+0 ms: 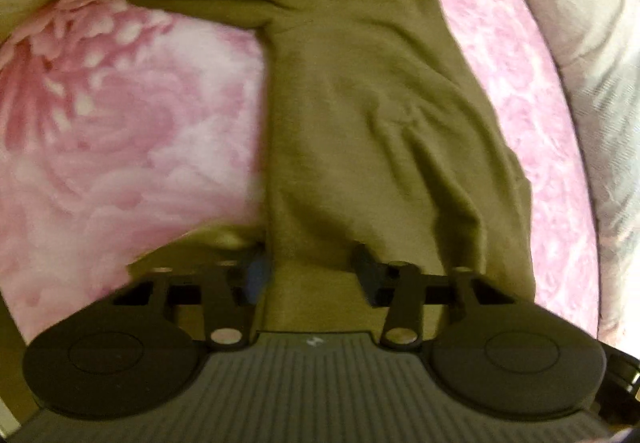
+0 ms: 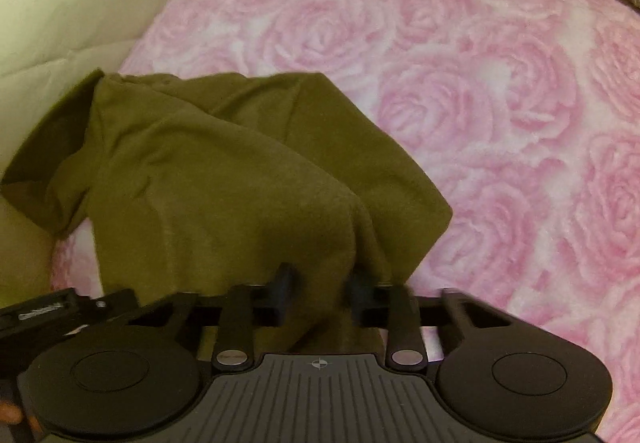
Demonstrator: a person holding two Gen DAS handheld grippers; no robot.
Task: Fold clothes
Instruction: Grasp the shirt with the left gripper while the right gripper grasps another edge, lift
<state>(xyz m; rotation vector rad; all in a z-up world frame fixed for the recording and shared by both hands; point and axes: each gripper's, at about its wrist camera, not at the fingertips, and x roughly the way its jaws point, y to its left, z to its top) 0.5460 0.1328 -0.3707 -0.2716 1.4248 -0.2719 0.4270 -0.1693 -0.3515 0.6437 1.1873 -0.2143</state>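
Note:
An olive green garment point(image 1: 360, 103) lies in a long crumpled strip on the pink rose-patterned bed cover point(image 1: 100, 123). Its near end runs between the fingers of my left gripper point(image 1: 311, 271), which is shut on the cloth. In the right wrist view the same garment point(image 2: 200, 183) rises in a bunched peak towards my right gripper point(image 2: 322, 285), whose fingers pinch a gathered fold. A loose flap hangs off to the left over the edge of the cover. The left wrist view is blurred.
A cream quilt point(image 2: 72, 3) borders the pink cover point(image 2: 480, 103) on the left. A grey pillow or blanket point(image 1: 592, 63) lies along the right side. A black piece of the other device point(image 2: 48, 313) shows at the lower left.

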